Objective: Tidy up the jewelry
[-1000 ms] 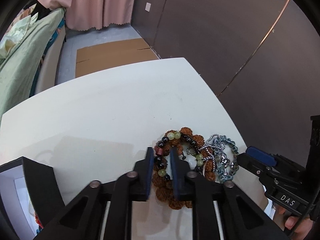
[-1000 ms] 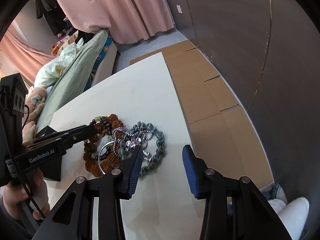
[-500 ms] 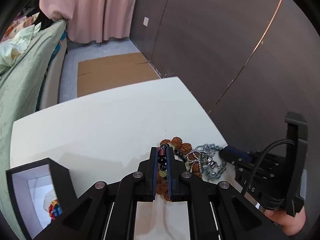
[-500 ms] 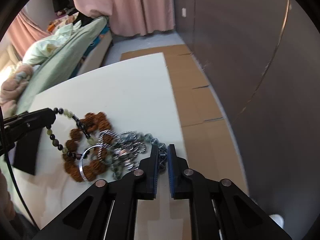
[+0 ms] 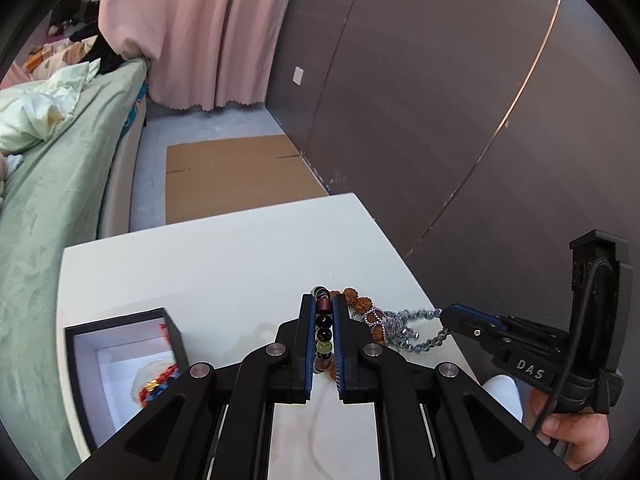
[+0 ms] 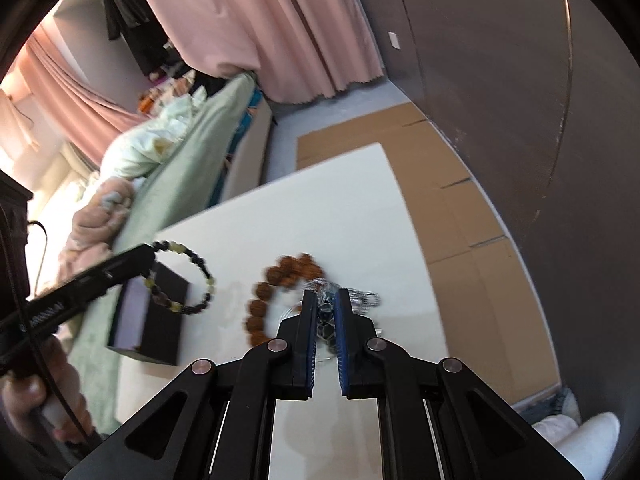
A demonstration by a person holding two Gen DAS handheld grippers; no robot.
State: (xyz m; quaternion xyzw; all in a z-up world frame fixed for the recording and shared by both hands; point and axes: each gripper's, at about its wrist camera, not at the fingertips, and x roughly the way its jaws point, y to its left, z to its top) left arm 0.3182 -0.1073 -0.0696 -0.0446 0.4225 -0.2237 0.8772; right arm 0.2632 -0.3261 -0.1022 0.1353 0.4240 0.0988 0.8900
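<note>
The left gripper [image 5: 323,312] is pinched down to a narrow slot, its fingers reaching forward and level — a bare hand [image 6: 24,400] grips its handle. The right gripper [image 6: 325,312] is likewise drawn nearly together, held low by a hand [image 5: 576,436] at its grip.

Your black left gripper [image 5: 323,322] with blue finger pads [image 5: 307,344] carries a round-beaded bracelet [image 5: 323,334] of black, maroon and pale yellow-green beads. Your black right gripper [image 6: 325,314] (blue pads too) carries a silver-grey metal chain [image 5: 416,330]. On the plain white tabletop [image 5: 224,264] you see a rust-brown knobbly seed-bead bracelet [image 6: 276,284]. The square black box [image 5: 120,356] has a white lining and holds a red, blue and gold piece [image 5: 158,384].
</note>
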